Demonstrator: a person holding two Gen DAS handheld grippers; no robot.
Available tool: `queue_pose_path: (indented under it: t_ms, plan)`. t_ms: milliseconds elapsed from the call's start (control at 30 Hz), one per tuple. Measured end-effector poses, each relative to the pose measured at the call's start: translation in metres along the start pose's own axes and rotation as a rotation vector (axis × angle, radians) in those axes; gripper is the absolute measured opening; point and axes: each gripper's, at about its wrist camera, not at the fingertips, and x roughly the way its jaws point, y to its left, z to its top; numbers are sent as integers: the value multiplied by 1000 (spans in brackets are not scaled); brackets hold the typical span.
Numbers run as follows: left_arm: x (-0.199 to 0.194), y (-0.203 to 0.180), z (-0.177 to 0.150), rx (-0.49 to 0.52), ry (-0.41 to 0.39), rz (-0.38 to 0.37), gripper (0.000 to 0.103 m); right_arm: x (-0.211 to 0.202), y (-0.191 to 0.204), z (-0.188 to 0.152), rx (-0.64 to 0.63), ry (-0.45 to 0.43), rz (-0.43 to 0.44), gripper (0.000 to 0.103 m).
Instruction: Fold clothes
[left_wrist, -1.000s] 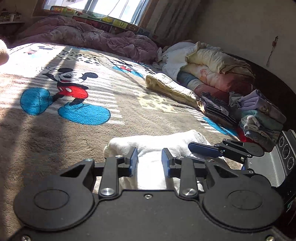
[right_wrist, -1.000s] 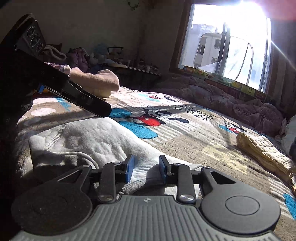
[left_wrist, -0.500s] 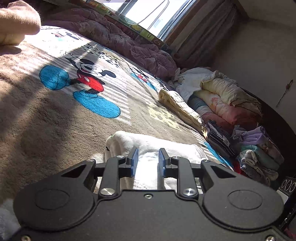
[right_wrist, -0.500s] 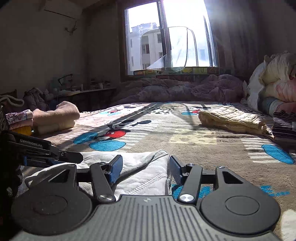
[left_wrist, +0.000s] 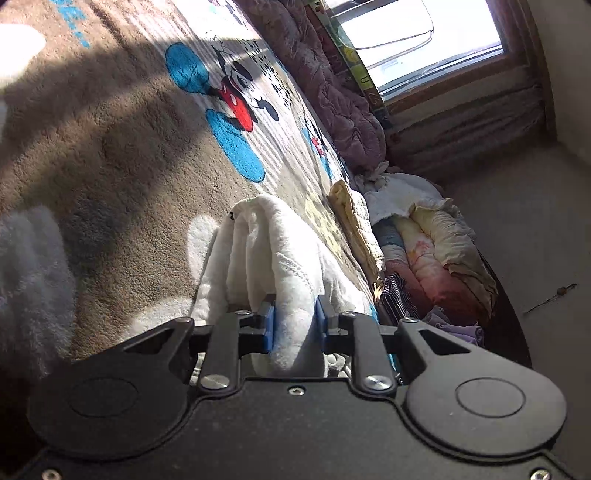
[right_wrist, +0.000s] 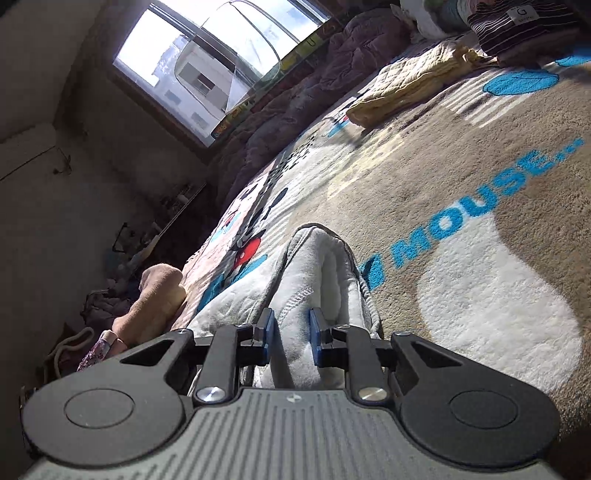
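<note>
White fleece garment (left_wrist: 266, 251), bunched into thick folds, lies on a brown cartoon-mouse blanket (left_wrist: 110, 147) spread over the bed, gripped at two places by a person working a pair of handheld grippers. The left gripper (left_wrist: 294, 325) is rolled well over to one side, so the bed slants steeply across its view; it points slightly downward, and its blue-padded jaws are closing on a ridge of the white cloth that fills the gap between them, the pads pressing both sides. The right gripper (right_wrist: 288, 334) is rolled the opposite way and also dips a little below level; its jaws are closing as well, pinching a folded edge of the same garment (right_wrist: 317, 266), whose grey-stitched hem runs away toward 12 o'clock.

From the left gripper, a folded yellow quilted cloth (left_wrist: 354, 229) lies on the blanket at about 1 o'clock, just beyond the garment. Past it, at 2 o'clock, rolled bedding and stacked folded clothes (left_wrist: 436, 266) are heaped along the bed's edge. A crumpled mauve quilt (left_wrist: 332, 96) runs under the sunlit window (left_wrist: 424, 33) at 12 o'clock.

From the right gripper, a tan folded cloth (right_wrist: 155, 299) sits at 9 o'clock near the bed's far side, and blue lettering on the blanket (right_wrist: 480, 206) lies at 2 o'clock beside the garment.
</note>
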Motion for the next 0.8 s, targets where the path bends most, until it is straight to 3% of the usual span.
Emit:
queue_pose_path:
  t_ms: [33,100,167,233,300,433,600,800]
  plan:
    - [3,9,-2,-50,7,2,20,-2,-1,0,34,-5,22,20]
    - [10,28,-6,-147,19,4,21,7,-12,-6,88,19,-18,20]
    - [9,35,-7,-156,14,-8,22,11,-14,-10,59,36,-43,19]
    - [4,20,-4,-71,6,2,24,15,-15,-15,25,53,-67,22]
    - [1,13,-1,-9,33,11,37,10,0,-12,-72,31,-98,27]
    - [-15,-16,6,240,33,56,38,-6,21,-7,-234,-40,-136,29]
    - [-30,-44,12,502,-119,71,38,-14,42,1,-431,-153,-163,29]
    - [11,-65,11,784,-143,79,38,10,72,1,-686,-166,-106,28]
